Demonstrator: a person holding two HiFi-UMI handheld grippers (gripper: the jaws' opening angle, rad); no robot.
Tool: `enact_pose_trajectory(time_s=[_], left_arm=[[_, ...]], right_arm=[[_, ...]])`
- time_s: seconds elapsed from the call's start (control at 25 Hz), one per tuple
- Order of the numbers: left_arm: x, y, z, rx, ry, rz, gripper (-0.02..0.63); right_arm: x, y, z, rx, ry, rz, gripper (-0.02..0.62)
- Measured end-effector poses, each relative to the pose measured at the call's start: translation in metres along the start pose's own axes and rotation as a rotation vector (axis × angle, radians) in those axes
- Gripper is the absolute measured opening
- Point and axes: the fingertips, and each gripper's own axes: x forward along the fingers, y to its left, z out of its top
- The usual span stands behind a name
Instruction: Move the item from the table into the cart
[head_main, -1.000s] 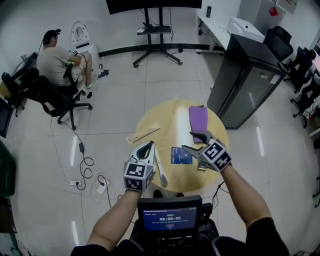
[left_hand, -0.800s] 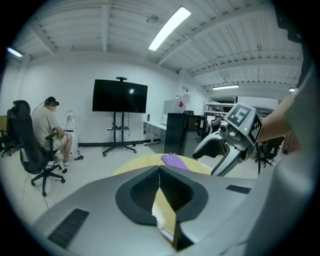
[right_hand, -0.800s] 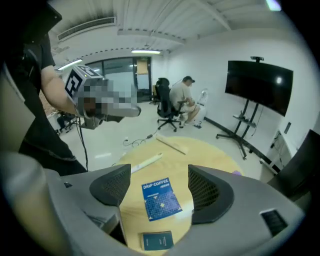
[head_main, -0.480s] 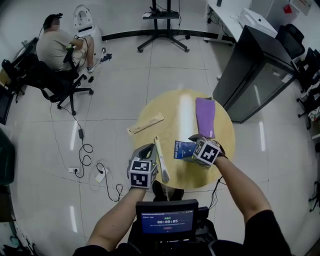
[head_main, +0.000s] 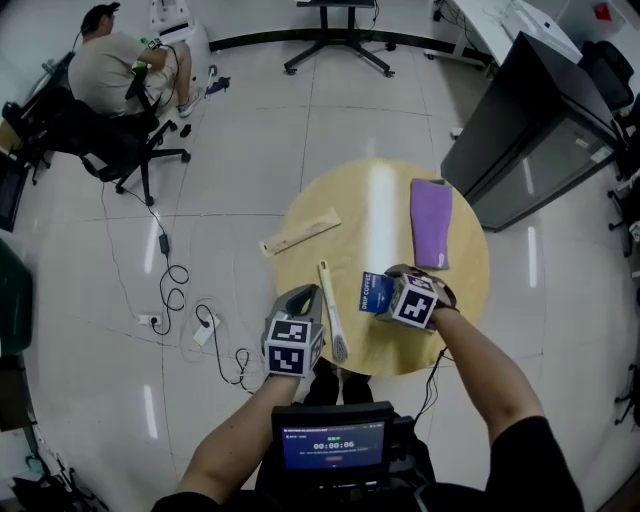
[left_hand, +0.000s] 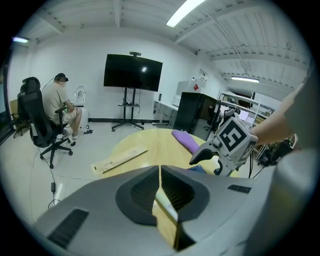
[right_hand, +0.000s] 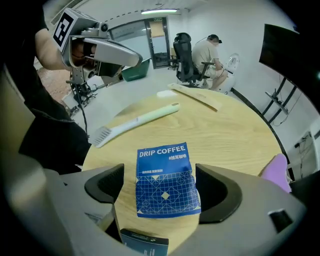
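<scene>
A blue drip coffee packet (head_main: 373, 293) (right_hand: 164, 170) lies flat on the round wooden table (head_main: 460, 300). My right gripper (head_main: 388, 288) (right_hand: 162, 186) points steeply down just over it. Its jaws have just been opening and now stand wide on either side of the packet without touching it. My left gripper (head_main: 308, 298) (left_hand: 160, 175) hangs at the table's near left edge with its jaws together and nothing between them. A pale long-handled brush (head_main: 332, 312) (right_hand: 135, 121) lies between the two grippers.
A purple item (head_main: 431, 222) and a long pale wooden-coloured package (head_main: 300, 232) also lie on the table. A second dark packet (right_hand: 145, 244) sits under the right gripper. A black cabinet (head_main: 530, 120) stands right; a seated person (head_main: 110, 70) and floor cables (head_main: 205, 330) are left.
Both grippers have come down toward the table. The right one tipped downward over the coffee packet and its jaws spread wider. The left gripper stayed shut.
</scene>
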Motion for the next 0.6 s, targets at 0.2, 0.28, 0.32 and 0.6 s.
enact_pose_trajectory(time_s=[0.2, 0.28, 0.32, 0.6], left_arm=[[0.03, 0.009, -0.006, -0.004, 0.011, -0.004, 0.02], [0.037, 0.01, -0.004, -0.008, 0.008, -0.006, 0.02], [0.04, 0.01, -0.003, -0.012, 0.007, -0.006, 0.02], [0.053, 0.014, -0.006, -0.027, 0.015, -0.03, 0.02]], right_arm=[[0.025, -0.03, -0.019, -0.016, 0.082, -0.037, 0.434], [0.029, -0.034, -0.021, -0.055, 0.105, -0.04, 0.434], [0.031, -0.036, -0.022, -0.07, 0.116, -0.037, 0.434], [0.039, -0.038, -0.029, -0.087, 0.12, -0.017, 0.405]])
